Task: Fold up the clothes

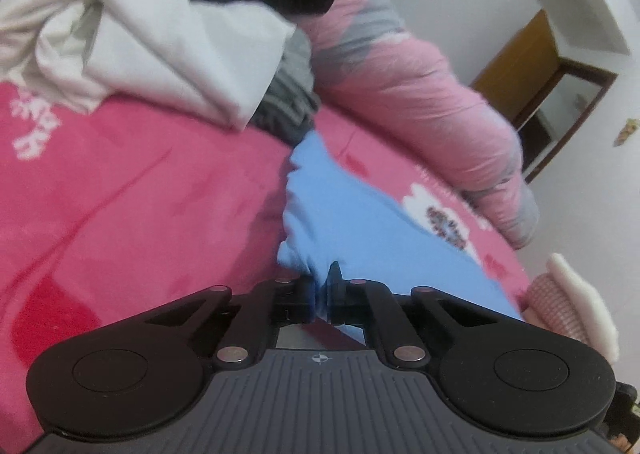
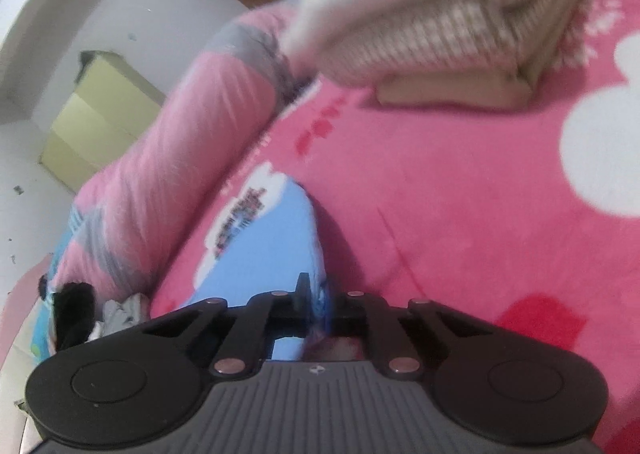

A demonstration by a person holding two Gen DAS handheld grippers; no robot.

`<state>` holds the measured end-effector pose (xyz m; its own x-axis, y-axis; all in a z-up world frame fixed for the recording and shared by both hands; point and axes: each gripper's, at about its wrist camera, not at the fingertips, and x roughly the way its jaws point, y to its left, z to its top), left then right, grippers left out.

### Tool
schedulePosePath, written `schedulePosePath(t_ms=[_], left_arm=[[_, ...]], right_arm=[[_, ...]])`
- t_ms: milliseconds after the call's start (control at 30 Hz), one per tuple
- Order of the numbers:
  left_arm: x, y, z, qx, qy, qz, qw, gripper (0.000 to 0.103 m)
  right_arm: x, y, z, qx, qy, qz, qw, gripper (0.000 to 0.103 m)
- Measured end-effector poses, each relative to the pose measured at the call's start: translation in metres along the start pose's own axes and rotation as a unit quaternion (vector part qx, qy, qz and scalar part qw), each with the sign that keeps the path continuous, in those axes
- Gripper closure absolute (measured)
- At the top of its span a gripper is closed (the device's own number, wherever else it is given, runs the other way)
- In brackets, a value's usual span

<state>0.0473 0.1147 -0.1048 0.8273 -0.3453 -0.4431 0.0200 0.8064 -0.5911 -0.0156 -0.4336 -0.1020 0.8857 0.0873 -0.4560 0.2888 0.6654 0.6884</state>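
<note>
On the pink bed (image 1: 120,193), the left gripper (image 1: 320,286) and right gripper (image 2: 316,290) each have their fingers pinched closed on the blue garment's (image 1: 360,221) edge.

Even, soft indoor light is seen in both views; no hard shadows or glare. Motion blur is noted across the pink blanket (image 1: 120,193) and everything beyond it, strongest in the right wrist view. Fisheye bending and dark corners are observed at the frame edges.

Likely a home bedroom: pink bedspread (image 1: 120,193), rolled quilt (image 1: 420,93), wooden door (image 1: 520,65).
</note>
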Motion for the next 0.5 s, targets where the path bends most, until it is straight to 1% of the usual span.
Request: schedulePosePath(t_ms=[133,200,267,333,400,433,467,500], left_arm=[[-0.035,-0.001,-0.006,0.019,-0.008,-0.01,0.9997,0.101],[-0.055,0.005,-0.013,0.018,-0.003,-0.012,0.9997,0.101],[-0.076,0.013,-0.024,0.017,0.001,-0.007,0.9998,0.101],[-0.092,0.022,-0.037,0.013,0.013,0.002,0.9998,0.101],[-0.096,0.031,-0.052,0.017,0.037,0.011,0.9991,0.099],[-0.095,0.034,-0.058,0.018,0.05,0.016,0.9984,0.098],[-0.093,0.037,-0.061,0.015,0.057,0.018,0.9981,0.094],[-0.093,0.04,-0.062,0.01,0.06,0.019,0.998,0.091]], right_arm=[[-0.038,0.005,-0.009,-0.005,-0.012,0.012,1.0,0.097],[-0.062,0.0,-0.017,0.004,-0.011,0.02,1.0,0.097],[-0.082,-0.009,-0.029,0.011,-0.006,0.016,1.0,0.097],[-0.098,-0.021,-0.045,0.019,0.005,0.008,1.0,0.097],[-0.105,-0.034,-0.057,0.024,0.022,-0.005,0.999,0.097],[-0.103,-0.04,-0.061,0.024,0.033,-0.018,0.999,0.096],[-0.101,-0.044,-0.063,0.022,0.041,-0.034,0.998,0.096],[-0.1,-0.045,-0.063,0.015,0.041,-0.046,0.998,0.095]])
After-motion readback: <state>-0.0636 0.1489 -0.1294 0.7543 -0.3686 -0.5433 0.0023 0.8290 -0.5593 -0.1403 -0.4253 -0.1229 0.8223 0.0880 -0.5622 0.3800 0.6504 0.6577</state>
